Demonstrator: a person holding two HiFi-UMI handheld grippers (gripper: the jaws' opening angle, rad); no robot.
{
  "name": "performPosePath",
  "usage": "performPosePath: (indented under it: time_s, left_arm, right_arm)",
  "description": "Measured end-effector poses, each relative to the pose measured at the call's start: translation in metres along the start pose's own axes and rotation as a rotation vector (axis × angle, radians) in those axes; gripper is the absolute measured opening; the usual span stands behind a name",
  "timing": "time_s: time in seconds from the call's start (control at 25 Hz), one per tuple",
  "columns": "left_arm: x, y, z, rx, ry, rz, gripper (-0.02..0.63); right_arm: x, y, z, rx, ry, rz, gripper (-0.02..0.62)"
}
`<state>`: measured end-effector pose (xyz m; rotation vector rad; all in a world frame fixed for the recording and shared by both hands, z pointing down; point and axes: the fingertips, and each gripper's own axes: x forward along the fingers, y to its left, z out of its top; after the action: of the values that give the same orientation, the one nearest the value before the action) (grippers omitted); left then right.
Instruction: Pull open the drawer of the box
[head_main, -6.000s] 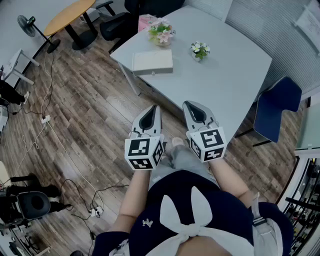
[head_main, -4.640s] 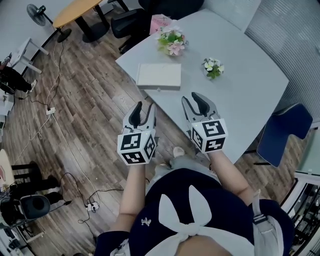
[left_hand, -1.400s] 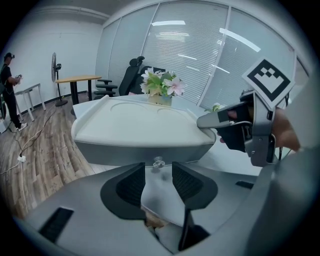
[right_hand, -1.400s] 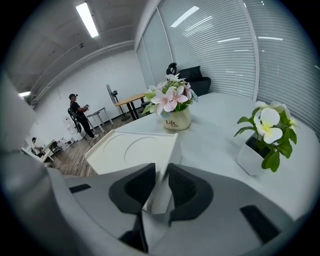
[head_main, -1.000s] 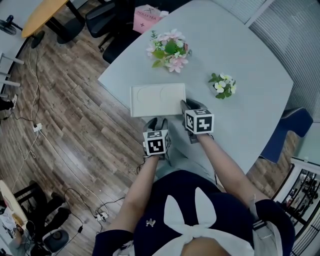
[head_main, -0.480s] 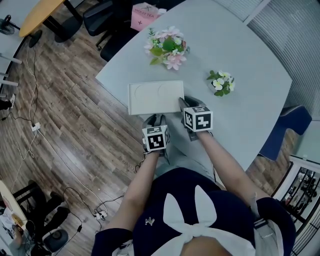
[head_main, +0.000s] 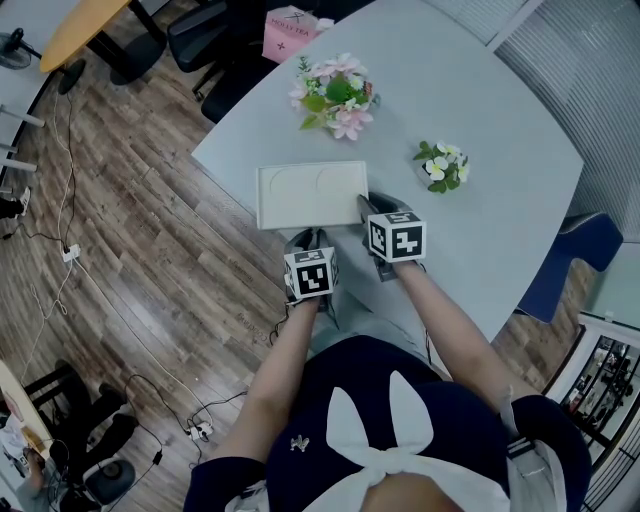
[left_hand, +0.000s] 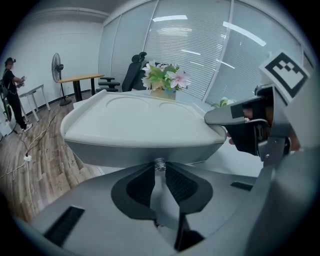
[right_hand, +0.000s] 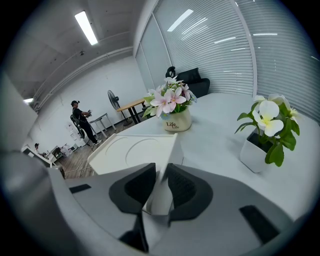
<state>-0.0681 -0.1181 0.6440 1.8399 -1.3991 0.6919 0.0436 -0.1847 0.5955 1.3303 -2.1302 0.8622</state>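
Note:
A flat white box (head_main: 310, 195) lies near the table's front edge. In the left gripper view its front face (left_hand: 140, 150) fills the middle, with a small metal drawer knob (left_hand: 159, 163) on it. My left gripper (left_hand: 160, 170) is closing on that knob, and the pad tips touch both its sides. In the head view the left gripper (head_main: 308, 238) sits at the box's near side. My right gripper (head_main: 372, 208) is at the box's near right corner. In the right gripper view that corner (right_hand: 167, 150) is clamped between the right gripper's (right_hand: 162, 172) pads.
On the grey table (head_main: 490, 110) beyond the box are a pot of pink flowers (head_main: 335, 95) and a small white-flowered plant (head_main: 440, 168). A pink carton (head_main: 290, 25) sits at the far edge. A blue chair (head_main: 575, 260) is on the right. A person (left_hand: 12, 95) stands far off left.
The left gripper's jaws have narrowed from wide apart to the sides of the knob. The right gripper and the box have stayed where they were.

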Motion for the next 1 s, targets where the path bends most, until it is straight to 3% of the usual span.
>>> performPosePath:
  time_s: [1.0]
  left_arm:
    - [-0.007,-0.001,-0.008,0.029,0.009,0.002,0.078]
  right_arm:
    - [0.001,-0.001,0.0,-0.01,0.001,-0.011,0.083]
